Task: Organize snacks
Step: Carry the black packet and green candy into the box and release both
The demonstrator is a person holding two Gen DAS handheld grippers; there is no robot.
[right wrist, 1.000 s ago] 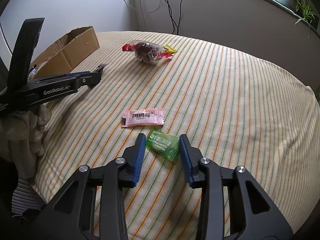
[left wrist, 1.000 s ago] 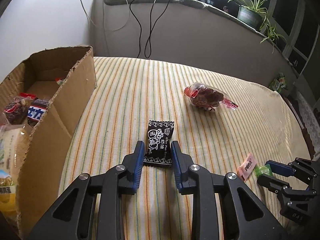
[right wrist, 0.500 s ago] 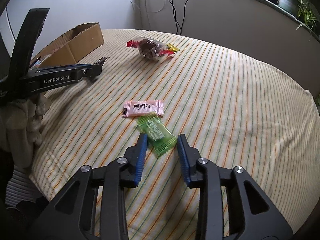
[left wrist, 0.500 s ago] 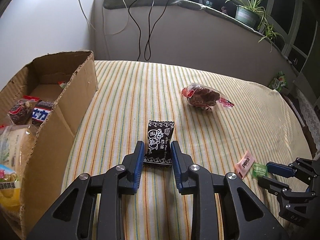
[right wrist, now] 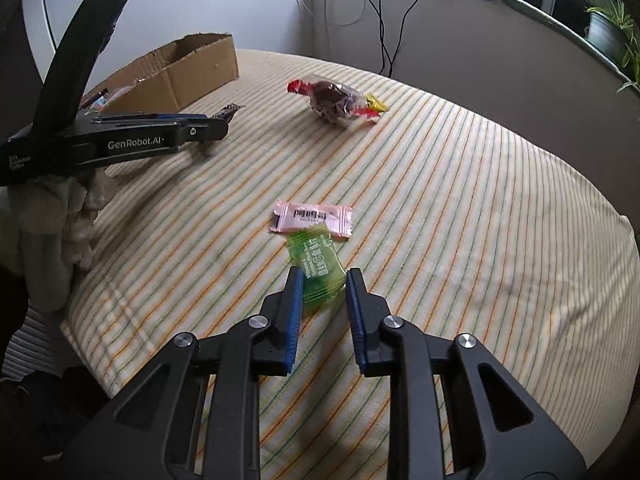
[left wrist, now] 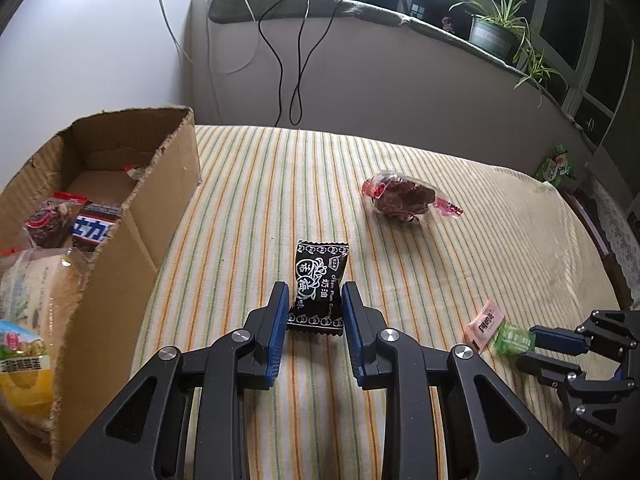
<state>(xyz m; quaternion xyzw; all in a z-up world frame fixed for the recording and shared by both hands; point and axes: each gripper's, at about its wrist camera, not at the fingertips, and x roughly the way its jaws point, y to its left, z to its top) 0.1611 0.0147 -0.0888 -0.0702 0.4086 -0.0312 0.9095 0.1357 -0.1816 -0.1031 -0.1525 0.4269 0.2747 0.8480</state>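
1. In the left wrist view, the left claw (left wrist: 314, 300) sits at lower centre, its blue pads clamped on the near end of a black plum candy packet (left wrist: 318, 286), which sticks up and forward from between them.
2. The cardboard box (left wrist: 160, 216) fills the left side of that frame on the striped table (left wrist: 260, 200); snack packets lie inside it, among them a blue-and-white bar (left wrist: 96, 228).
3. A clear packet of dark dried fruit (left wrist: 402, 200) lies right of centre, well apart from the box.
4. In the right wrist view, the right claw (right wrist: 322, 292) is at lower centre, its pads closed on the near end of a green candy packet (right wrist: 318, 266).
5. The green packet's far end overlaps a pink candy packet (right wrist: 312, 218) lying flat just beyond it, near the frame's centre.
6. A potted plant (left wrist: 492, 32) stands on the ledge at upper right of the left wrist view, and black cables (left wrist: 296, 60) hang down the wall.
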